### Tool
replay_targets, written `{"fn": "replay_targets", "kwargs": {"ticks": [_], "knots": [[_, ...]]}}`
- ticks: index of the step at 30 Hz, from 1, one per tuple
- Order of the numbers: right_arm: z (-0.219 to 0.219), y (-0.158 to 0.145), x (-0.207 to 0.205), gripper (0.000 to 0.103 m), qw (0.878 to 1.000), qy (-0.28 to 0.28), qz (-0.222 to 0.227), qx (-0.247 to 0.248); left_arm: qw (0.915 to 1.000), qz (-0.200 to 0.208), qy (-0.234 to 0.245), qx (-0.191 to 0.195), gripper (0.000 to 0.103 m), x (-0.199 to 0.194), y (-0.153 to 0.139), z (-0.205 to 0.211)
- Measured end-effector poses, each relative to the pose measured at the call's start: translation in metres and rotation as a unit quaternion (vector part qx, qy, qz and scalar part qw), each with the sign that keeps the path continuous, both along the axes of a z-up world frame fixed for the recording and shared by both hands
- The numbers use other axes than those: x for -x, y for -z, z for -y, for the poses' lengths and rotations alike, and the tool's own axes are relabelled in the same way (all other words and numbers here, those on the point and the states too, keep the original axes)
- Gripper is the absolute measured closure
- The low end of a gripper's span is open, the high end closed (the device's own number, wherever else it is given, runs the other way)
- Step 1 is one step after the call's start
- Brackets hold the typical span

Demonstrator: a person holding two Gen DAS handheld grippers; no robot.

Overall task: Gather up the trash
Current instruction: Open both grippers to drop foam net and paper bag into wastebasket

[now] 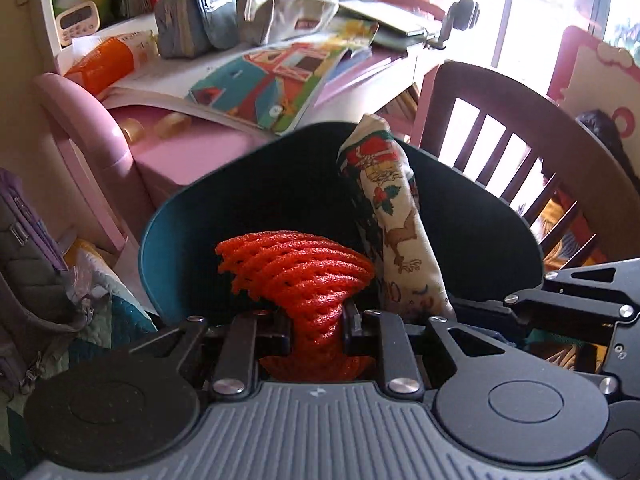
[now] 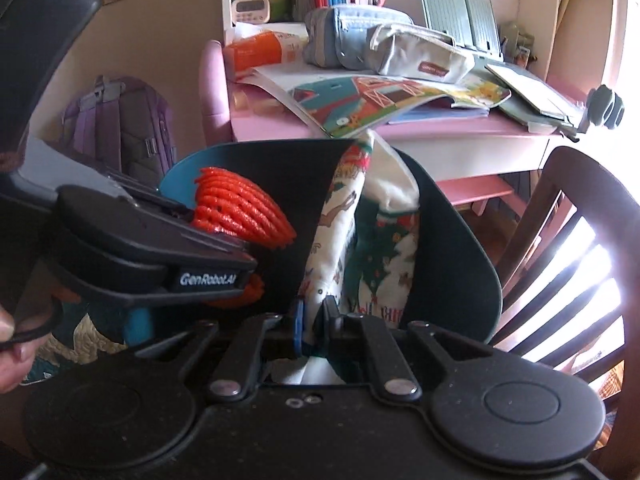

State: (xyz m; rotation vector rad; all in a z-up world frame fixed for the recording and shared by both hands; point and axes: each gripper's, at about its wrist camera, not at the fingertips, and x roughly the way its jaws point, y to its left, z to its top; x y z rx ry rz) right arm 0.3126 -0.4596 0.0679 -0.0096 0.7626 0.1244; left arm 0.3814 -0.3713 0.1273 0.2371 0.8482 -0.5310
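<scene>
- The pink table (image 2: 460,128), heaped with an open picture book (image 2: 384,100), grey zip pouches (image 2: 412,54) and an orange packet (image 2: 256,46), shows in both views; only the right wrist view takes in the purple backpack (image 2: 120,128) against the wall and a fingertip (image 2: 8,328) at the left edge.
- The dark wooden slat-back chair (image 1: 500,128) stands to the right in both views; the left wrist view alone shows the bright window (image 1: 516,12) behind it.
- The dark teal plastic bin (image 1: 192,216) gapes just ahead of both pairs of tongs.
- The white printed paper napkin with red and green Christmas figures (image 2: 364,248) is clenched between the right tongs (image 2: 314,320), standing up in front of the bin mouth; from the left view it (image 1: 394,216) leans beside the netting.
- The orange foam fruit netting (image 1: 304,276) is pinched at its waist by the left tongs (image 1: 316,332), flaring out over the bin opening; the right view shows it (image 2: 240,208) from the side, beyond the left tool's body.
</scene>
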Motion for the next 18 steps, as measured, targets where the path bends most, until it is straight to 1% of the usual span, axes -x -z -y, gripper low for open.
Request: {"fn": "replay_targets", "kwargs": {"ticks": [1, 3, 4, 5, 6, 7, 8, 10, 11, 13, 16, 18], "knots": [[0.0, 0.001, -0.001, 0.089, 1.0, -0.002, -0.004, 0.0, 1.0, -0.008, 0.001, -0.002, 0.081, -0.003, 0.002, 0.001], [0.0, 0.002, -0.002, 0.088, 1.0, -0.006, -0.01, 0.005, 0.9998, -0.02, 0.004, -0.007, 0.076, -0.006, 0.006, 0.003], [-0.001, 0.002, -0.002, 0.086, 1.0, -0.007, -0.011, 0.009, 0.9997, -0.02, 0.008, -0.012, 0.074, -0.006, 0.006, 0.005], [-0.001, 0.003, -0.002, 0.085, 1.0, -0.011, -0.011, 0.012, 0.9997, -0.016, 0.01, -0.019, 0.069, -0.005, 0.006, 0.007], [-0.002, 0.003, -0.001, 0.085, 1.0, -0.013, -0.013, 0.016, 0.9996, -0.012, 0.012, -0.023, 0.067, -0.004, 0.006, 0.009], [-0.002, 0.003, 0.0, 0.081, 1.0, -0.013, -0.015, 0.02, 0.9996, -0.007, 0.011, -0.024, 0.059, -0.003, 0.006, 0.01], [-0.002, 0.002, 0.001, 0.08, 1.0, -0.012, -0.015, 0.023, 0.9997, -0.006, 0.009, -0.021, 0.047, -0.003, 0.005, 0.009], [-0.001, 0.0, 0.003, 0.07, 1.0, -0.011, -0.01, 0.024, 0.9999, -0.005, 0.003, -0.013, 0.035, -0.002, 0.002, 0.006], [-0.001, -0.001, 0.005, 0.068, 1.0, -0.012, -0.007, 0.022, 0.9999, -0.003, 0.003, -0.01, 0.035, 0.0, 0.001, 0.004], [0.0, -0.007, 0.01, 0.061, 1.0, -0.011, -0.001, 0.019, 0.9999, 0.002, 0.002, -0.012, 0.035, 0.003, -0.003, 0.002], [-0.001, -0.015, 0.018, 0.056, 1.0, -0.009, 0.011, 0.017, 1.0, 0.005, -0.004, -0.005, 0.035, 0.01, -0.01, -0.006], [-0.002, -0.021, 0.025, 0.053, 1.0, -0.008, 0.018, 0.015, 0.9999, 0.01, -0.009, 0.003, 0.032, 0.016, -0.017, -0.012]]}}
